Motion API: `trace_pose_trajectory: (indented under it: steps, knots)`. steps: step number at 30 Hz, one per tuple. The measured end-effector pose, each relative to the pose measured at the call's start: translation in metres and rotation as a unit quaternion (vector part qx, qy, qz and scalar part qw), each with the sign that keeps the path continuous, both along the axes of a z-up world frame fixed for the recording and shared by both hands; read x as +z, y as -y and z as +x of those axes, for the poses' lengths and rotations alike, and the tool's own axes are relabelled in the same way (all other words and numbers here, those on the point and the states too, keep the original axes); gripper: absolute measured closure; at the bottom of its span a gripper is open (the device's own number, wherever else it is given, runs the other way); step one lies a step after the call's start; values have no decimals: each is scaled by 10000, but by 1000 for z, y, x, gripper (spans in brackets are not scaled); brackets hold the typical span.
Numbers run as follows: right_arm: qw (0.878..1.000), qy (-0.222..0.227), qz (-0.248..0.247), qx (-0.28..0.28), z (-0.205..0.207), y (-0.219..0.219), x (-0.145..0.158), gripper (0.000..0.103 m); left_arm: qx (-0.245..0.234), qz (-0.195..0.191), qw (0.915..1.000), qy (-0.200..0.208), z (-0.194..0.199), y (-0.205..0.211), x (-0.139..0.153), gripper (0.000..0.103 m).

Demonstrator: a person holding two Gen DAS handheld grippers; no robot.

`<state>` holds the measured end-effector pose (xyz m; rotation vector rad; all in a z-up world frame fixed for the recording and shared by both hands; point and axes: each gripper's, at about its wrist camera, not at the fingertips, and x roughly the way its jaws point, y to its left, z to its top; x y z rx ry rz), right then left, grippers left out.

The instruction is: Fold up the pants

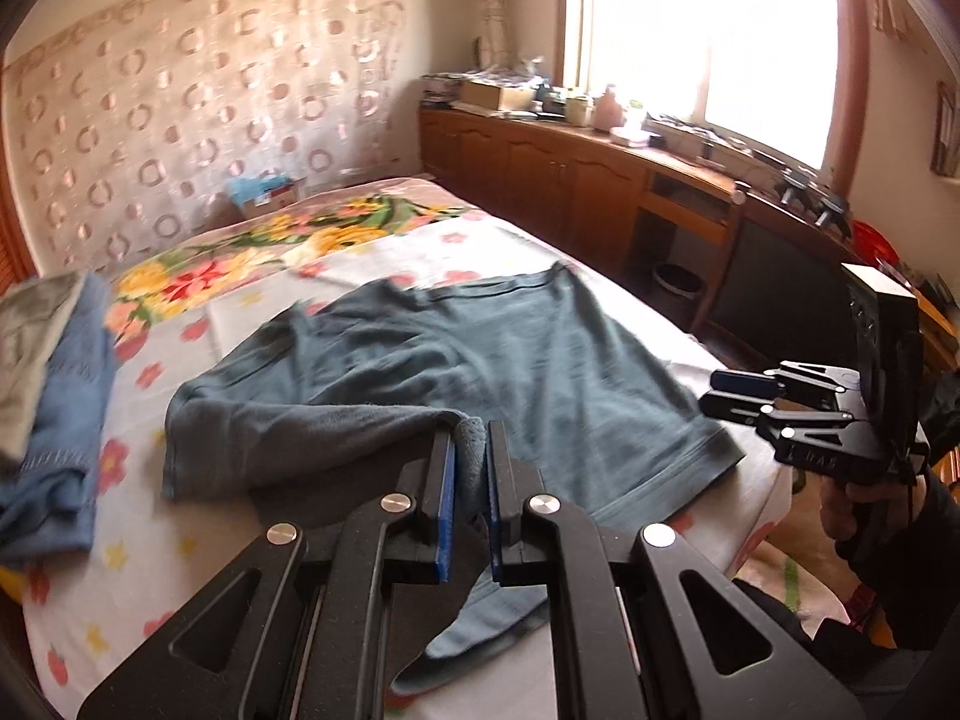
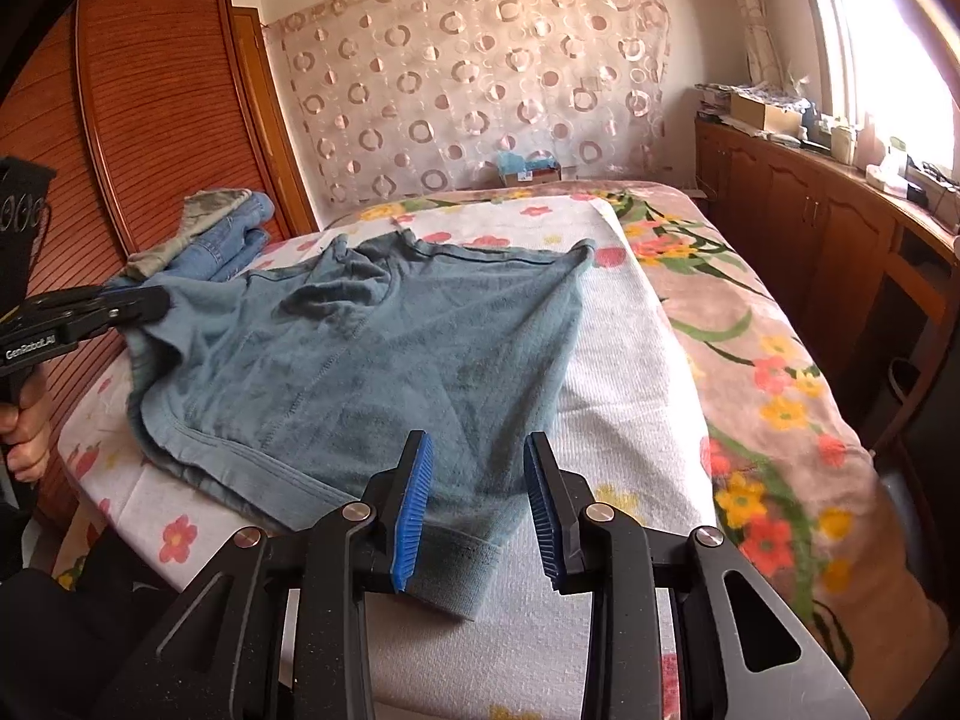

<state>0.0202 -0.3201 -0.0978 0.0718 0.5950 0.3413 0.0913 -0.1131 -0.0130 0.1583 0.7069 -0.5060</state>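
Teal pants point(image 2: 372, 360) lie spread on the bed point(image 2: 630, 420). Left gripper point(image 1: 469, 468) has 1 edge pinched tight, right gripper point(image 2: 477, 504) is wide over the near hem. Looks like mid-fold: next it probably needs to clamp that hem.

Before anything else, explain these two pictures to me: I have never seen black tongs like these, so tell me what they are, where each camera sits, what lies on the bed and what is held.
A person holds a two-finger tool in each hand; each carries a camera looking forward along its fingers. The left tool's picture shows the left tool shut on a fold of the teal pants, with the right tool off to the side. The right tool's picture shows it open above a pant leg's hem, gripping nothing. The pants lie spread on a flowered bed. Beside them sits a pile of folded jeans.
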Motion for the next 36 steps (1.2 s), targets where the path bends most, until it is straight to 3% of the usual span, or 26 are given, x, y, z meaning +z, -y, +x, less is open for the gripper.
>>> trace_pose_trajectory:
  steps: [12, 24, 26, 31, 33, 35, 36]
  knots:
    - [9999, 53, 148, -12, 0, 11, -4, 70, -497, 100, 9986, -160, 12, 68, 5, 93]
    - [9997, 47, 219, 21, 0, 10, -8, 70, -562, 353, 9971, -366, 22, 100, -6, 92]
    - [9998, 69, 209, 33, 0, 10, -7, 70, -548, 372, 9972, -354, 22, 101, -7, 88]
    - [9998, 92, 159, 7, 2, 8, -8, 70, -376, 298, 9985, -271, 21, 88, -7, 60]
    - [9998, 93, 160, -4, 5, 6, -8, 70, -326, 340, 9987, -203, 19, 82, -6, 58]
    - [9998, 96, 177, 9, 6, 5, -8, 70, -247, 368, 9989, -143, 18, 76, -5, 50]
    - [9998, 93, 178, 27, 8, 3, -7, 70, -204, 342, 9991, -122, 17, 71, -5, 37]
